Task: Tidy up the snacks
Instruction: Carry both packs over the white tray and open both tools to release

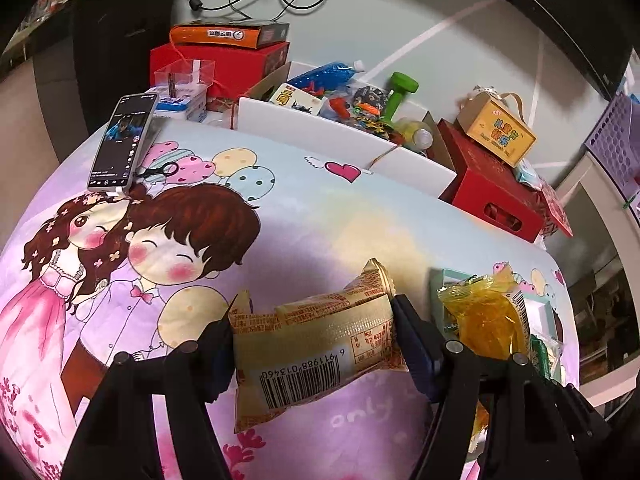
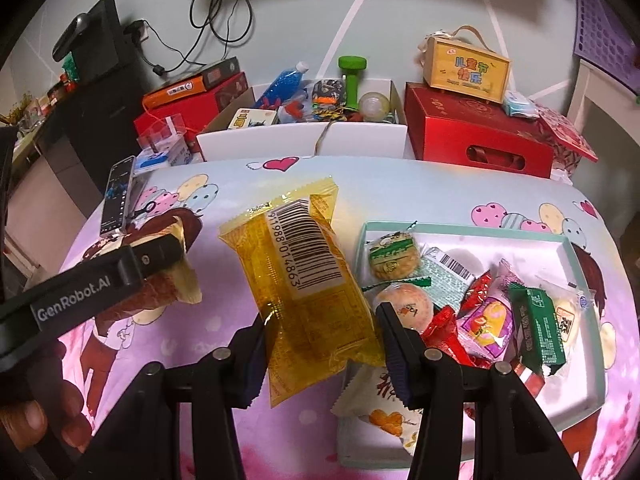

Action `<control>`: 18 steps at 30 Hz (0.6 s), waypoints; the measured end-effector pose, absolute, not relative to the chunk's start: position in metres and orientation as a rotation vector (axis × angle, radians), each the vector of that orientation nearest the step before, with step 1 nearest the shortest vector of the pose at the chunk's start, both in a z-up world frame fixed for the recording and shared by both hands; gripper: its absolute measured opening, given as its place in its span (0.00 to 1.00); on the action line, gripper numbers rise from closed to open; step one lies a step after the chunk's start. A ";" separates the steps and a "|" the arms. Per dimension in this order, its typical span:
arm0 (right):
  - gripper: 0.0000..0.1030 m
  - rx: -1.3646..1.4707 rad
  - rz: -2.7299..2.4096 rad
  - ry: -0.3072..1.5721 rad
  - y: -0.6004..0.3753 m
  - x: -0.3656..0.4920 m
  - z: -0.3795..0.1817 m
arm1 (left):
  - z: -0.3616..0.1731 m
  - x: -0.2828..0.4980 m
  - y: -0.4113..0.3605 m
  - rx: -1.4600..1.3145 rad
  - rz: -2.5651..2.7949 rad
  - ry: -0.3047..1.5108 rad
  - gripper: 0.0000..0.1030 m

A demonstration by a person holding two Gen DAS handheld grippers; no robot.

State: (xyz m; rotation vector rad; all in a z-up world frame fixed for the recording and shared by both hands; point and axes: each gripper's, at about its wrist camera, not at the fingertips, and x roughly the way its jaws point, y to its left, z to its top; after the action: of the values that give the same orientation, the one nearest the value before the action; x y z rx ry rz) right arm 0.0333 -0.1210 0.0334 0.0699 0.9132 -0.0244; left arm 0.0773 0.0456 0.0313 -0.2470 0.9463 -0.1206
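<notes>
gold snack pack (image 1: 316,332): held crosswise | yellow snack pack (image 2: 308,280): held upright | tray (image 2: 592,320): perhaps ten snacks

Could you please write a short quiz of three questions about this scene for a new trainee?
1. True or false: the left gripper holds a gold snack packet.
2. What does the right gripper hold? A) a phone B) a yellow snack packet C) a green dumbbell
3. Fill in: the loose snacks lie in a pale green ____ on the cartoon tablecloth.

Key: 1 true; 2 B; 3 tray.
</notes>
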 end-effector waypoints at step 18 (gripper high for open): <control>0.52 0.194 -0.217 0.878 -0.233 0.017 0.038 | 0.048 0.083 -0.046 -0.110 -0.269 0.922 0.70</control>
State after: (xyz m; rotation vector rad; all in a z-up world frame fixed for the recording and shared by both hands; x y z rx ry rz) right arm 0.0167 -0.2332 0.0376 0.1942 0.8777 -0.2170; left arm 0.0828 -0.0455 0.0476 -0.1096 0.9218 -0.2693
